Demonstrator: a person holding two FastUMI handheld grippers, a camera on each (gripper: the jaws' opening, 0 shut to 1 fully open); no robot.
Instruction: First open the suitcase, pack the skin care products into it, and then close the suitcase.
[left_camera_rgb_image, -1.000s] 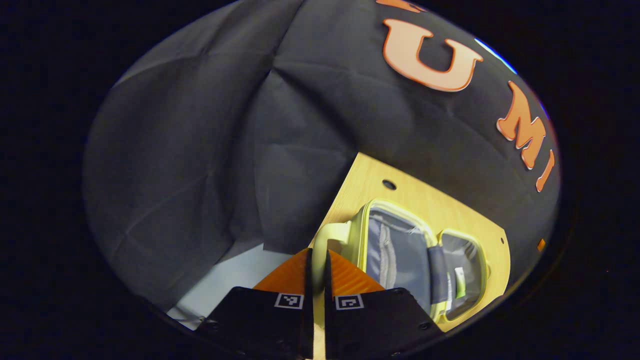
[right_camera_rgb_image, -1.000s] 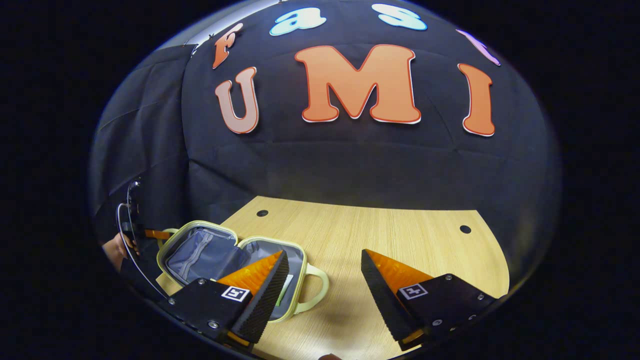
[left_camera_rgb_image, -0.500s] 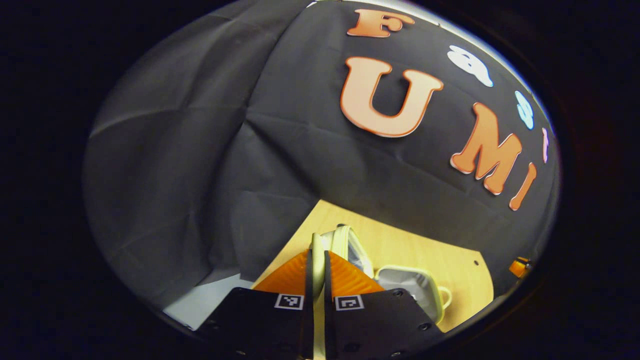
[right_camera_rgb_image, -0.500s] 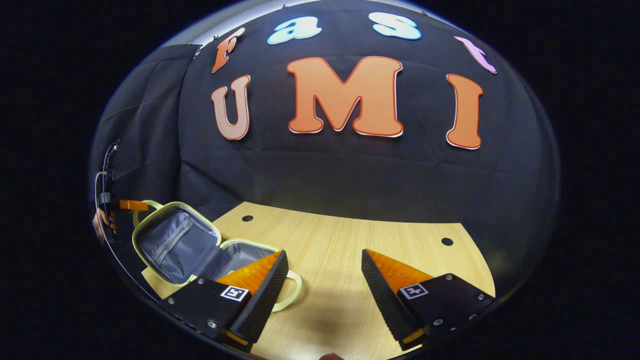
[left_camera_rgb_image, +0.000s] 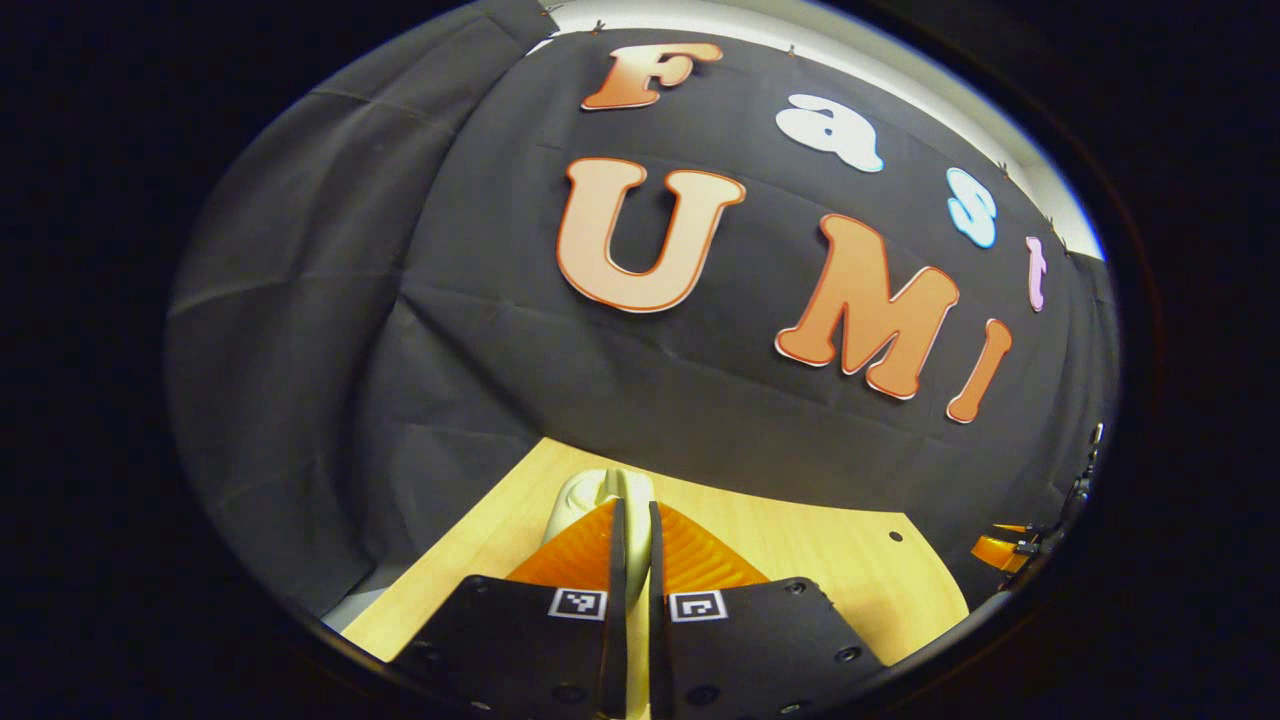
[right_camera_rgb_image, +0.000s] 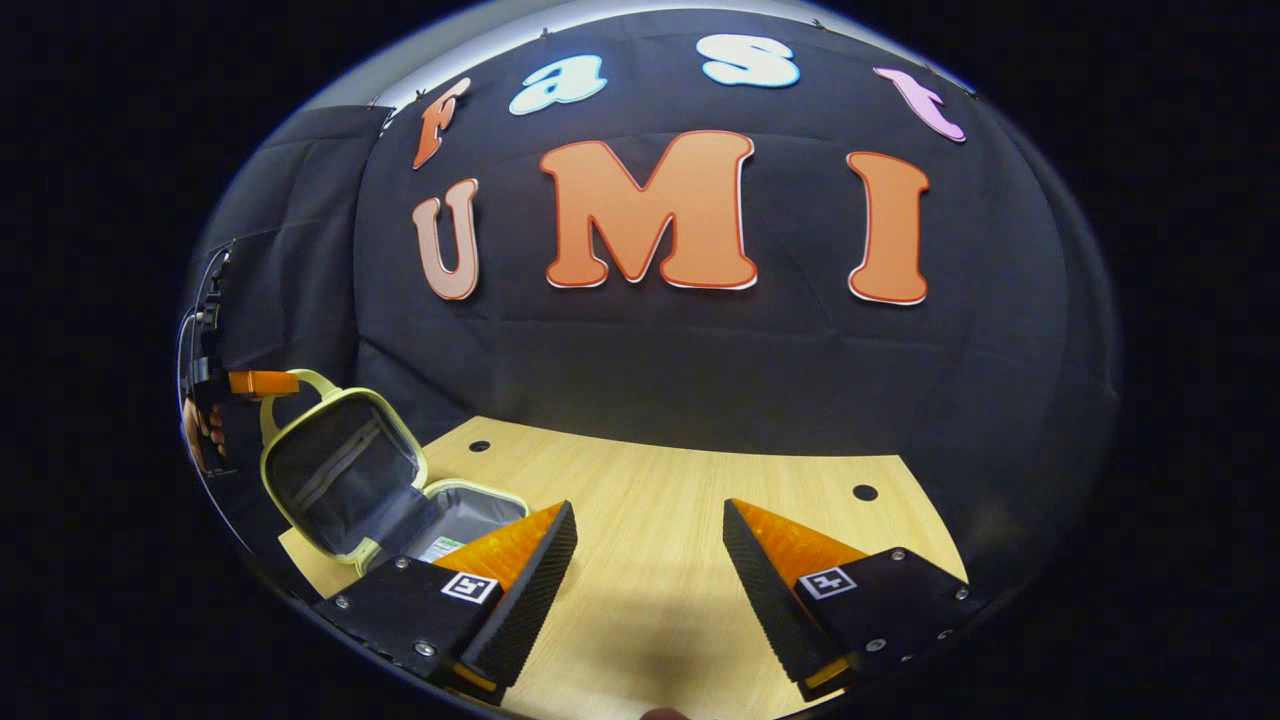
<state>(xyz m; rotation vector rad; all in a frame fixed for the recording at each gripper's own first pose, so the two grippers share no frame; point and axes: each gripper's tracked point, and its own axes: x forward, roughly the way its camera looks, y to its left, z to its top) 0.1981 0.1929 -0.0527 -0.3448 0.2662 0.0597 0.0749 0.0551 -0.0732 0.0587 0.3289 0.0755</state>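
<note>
In the left gripper view we see our left claw (left_camera_rgb_image: 630, 545) clamped tight on the pale handle (left_camera_rgb_image: 612, 500) of the small suitcase (right_camera_rgb_image: 345, 470), both fingers pressing it above the wooden worktop (left_camera_rgb_image: 800, 540). In the right gripper view the suitcase sits at the worktop's left end, its lid (right_camera_rgb_image: 340, 468) raised nearly upright by that handle and its grey lining showing. Our right claw (right_camera_rgb_image: 648, 560) hangs wide open over bare worktop just beside the case, gripping nothing.

Light wooden table (right_camera_rgb_image: 660, 520) with small round holes (right_camera_rgb_image: 865, 492), black cloth wall (right_camera_rgb_image: 650, 350) behind it
</note>
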